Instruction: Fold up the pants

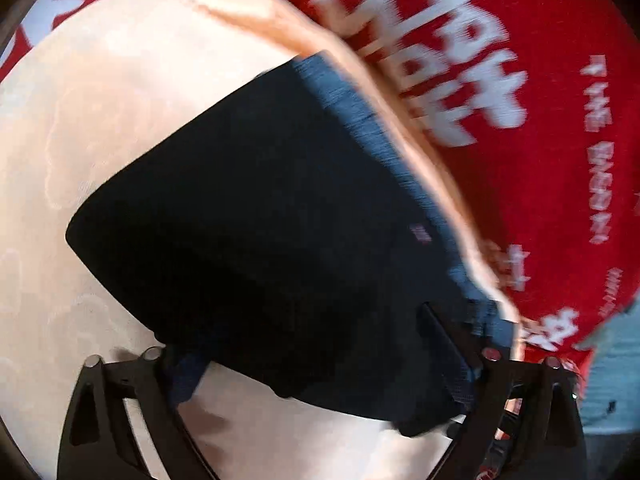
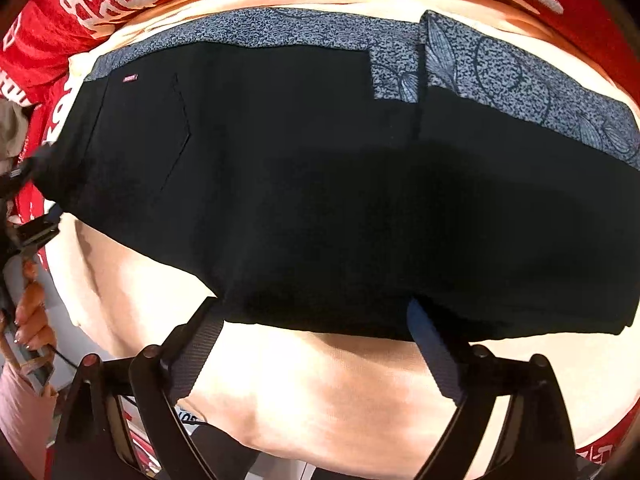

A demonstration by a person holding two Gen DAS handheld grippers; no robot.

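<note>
Black pants [image 1: 240,200] lie folded on a cream cloth [image 1: 80,120], with a blue-grey patterned waistband lining [image 1: 360,112] along their far edge. My left gripper [image 1: 300,336] stands open and wide, and the pants' near end lies between its fingers without being pinched. In the right wrist view the pants [image 2: 320,180] stretch across the frame, the patterned band [image 2: 480,68] at the top and a back pocket at the left. My right gripper [image 2: 314,308] is open over the pants' near folded edge, one finger on either side of a stretch of it.
A red cloth with white lettering [image 1: 540,160] lies under the cream cloth [image 2: 320,380] and shows around it [image 2: 48,40]. A person's hand [image 2: 32,312] holds the other tool at the pants' left end. Pale blue fabric [image 1: 612,380] sits at the right edge.
</note>
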